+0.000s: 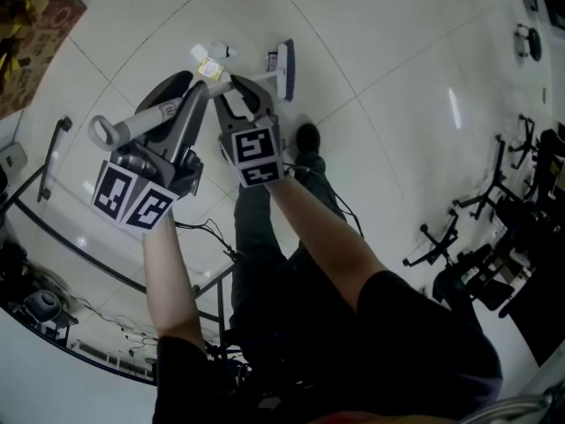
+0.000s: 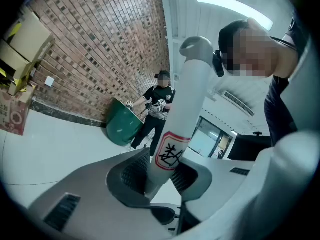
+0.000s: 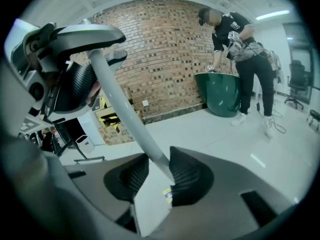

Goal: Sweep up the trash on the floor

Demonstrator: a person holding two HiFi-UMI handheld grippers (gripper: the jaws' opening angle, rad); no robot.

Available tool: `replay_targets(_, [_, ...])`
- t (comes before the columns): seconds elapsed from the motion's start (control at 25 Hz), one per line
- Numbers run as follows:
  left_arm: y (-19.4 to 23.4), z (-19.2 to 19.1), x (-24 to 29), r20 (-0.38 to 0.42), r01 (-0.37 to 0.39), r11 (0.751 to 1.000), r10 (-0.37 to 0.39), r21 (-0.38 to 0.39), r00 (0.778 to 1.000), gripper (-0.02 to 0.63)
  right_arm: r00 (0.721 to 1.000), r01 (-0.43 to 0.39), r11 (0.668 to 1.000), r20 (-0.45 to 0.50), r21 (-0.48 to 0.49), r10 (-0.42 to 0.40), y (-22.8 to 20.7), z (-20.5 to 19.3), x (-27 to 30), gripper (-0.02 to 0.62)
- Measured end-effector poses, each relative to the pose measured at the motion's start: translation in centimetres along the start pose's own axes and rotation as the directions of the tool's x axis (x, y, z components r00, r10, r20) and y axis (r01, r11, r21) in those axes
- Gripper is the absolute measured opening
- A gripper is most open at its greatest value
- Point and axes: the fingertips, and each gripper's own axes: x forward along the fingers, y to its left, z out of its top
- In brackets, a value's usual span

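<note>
I hold one short broom with both grippers. Its pale grey handle (image 1: pixel 141 120) ends in a hanging loop (image 2: pixel 200 46) and carries a red-edged label (image 2: pixel 172 155). My left gripper (image 1: pixel 187 95) (image 2: pixel 160 176) is shut on the handle just below that label. My right gripper (image 1: pixel 243 91) (image 3: pixel 157 176) is shut lower down, where the handle (image 3: pixel 125 114) widens into a flat part with a small sticker. In the right gripper view the left gripper (image 3: pixel 75 86) shows at the handle's far end. The brush head (image 1: pixel 283 64) is beyond the jaws over the white floor. Small white and yellow scraps (image 1: pixel 212 63) lie beside it.
Cardboard boxes (image 1: pixel 35 25) stand at the upper left and a black metal rail (image 1: pixel 53 159) at the left. Chair bases (image 1: pixel 472 215) crowd the right side. A person (image 3: pixel 240 44) stands at a green bin (image 3: pixel 220 96) by the brick wall. My shoe (image 1: pixel 307 137) is near the broom.
</note>
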Motion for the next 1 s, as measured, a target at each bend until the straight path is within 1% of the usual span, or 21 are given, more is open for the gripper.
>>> replay_targets(0.2, [0.5,1.3,-1.9,0.026,-0.048,0.999,0.048,0.001,0.999,0.091,0.998,-0.057,0.998,-0.007,-0.022,0.057,2.3,0.5,0.2,0.141])
replay_targets(0.36, [1.6,2.1,-3.5,0.032,-0.065,0.998,0.065,0.009,0.997,0.091,0.997,-0.072,0.997,-0.003,-0.020,0.072,4.4,0.8,1.1,0.141])
replay_targets(0.48, [2.0,2.7,-4.3,0.023,-0.053,0.998,0.053,0.035,0.998,0.091,0.998,-0.060,0.998,0.011,-0.009,0.060,5.5,1.2,1.6,0.142])
replay_targets(0.6, [1.7,3.3,-4.3,0.003,-0.024,0.998,0.024,0.065,1.000,0.091,0.999,-0.033,0.999,0.025,0.032,0.033,5.9,1.9,1.7,0.143])
replay_targets(0.76, [1.2,3.9,-4.7,-0.024,0.006,0.995,-0.004,0.100,1.000,0.091,0.999,-0.021,0.997,0.034,0.080,0.018,6.5,2.5,1.6,0.144])
replay_targets(1.0, [-0.1,4.2,-4.7,-0.048,0.020,0.992,-0.015,0.124,0.999,0.091,0.999,-0.029,0.995,0.028,0.092,0.026,6.8,3.0,0.6,0.146])
